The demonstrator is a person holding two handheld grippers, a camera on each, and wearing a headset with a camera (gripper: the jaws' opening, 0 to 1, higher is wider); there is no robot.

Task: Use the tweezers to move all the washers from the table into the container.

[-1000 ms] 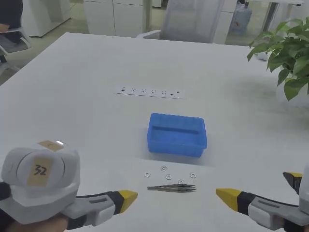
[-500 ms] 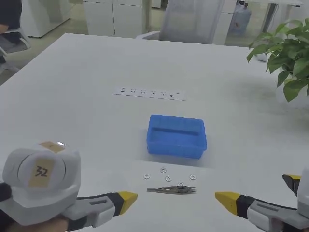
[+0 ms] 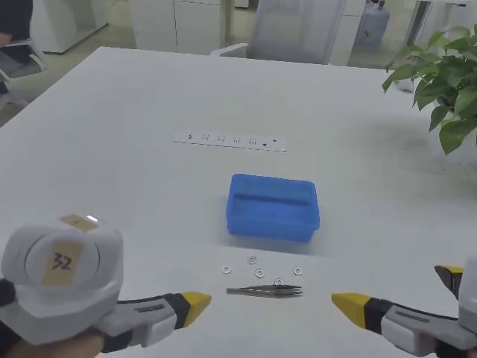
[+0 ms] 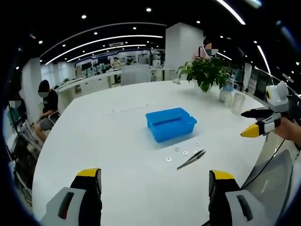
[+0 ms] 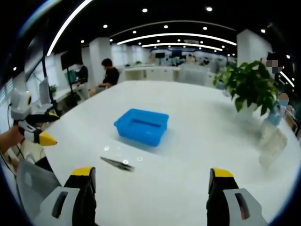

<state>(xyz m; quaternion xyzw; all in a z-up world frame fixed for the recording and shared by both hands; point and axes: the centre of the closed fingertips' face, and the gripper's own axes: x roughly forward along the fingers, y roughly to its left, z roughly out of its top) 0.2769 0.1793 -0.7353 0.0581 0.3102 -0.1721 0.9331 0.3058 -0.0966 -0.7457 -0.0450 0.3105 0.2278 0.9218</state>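
Two gaping tools, left hand-held gripper [image 4: 155, 174], right hand-held gripper [image 5: 150, 172], tweezers [image 3: 264, 290] between them.

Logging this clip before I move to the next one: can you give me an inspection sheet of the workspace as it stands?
Surface: white tabletop, matte.
Job's things: blue plastic container, looks empty; five small metal washers on the table in front of it; metal tweezers lying beside them, untouched.
Clutter: white recessed socket strip.
Grippers: left gripper and right gripper open, holding nothing.
Cables: nothing seen on the tabletop.
Surroundings: green potted plant, grey office chair, seated person.
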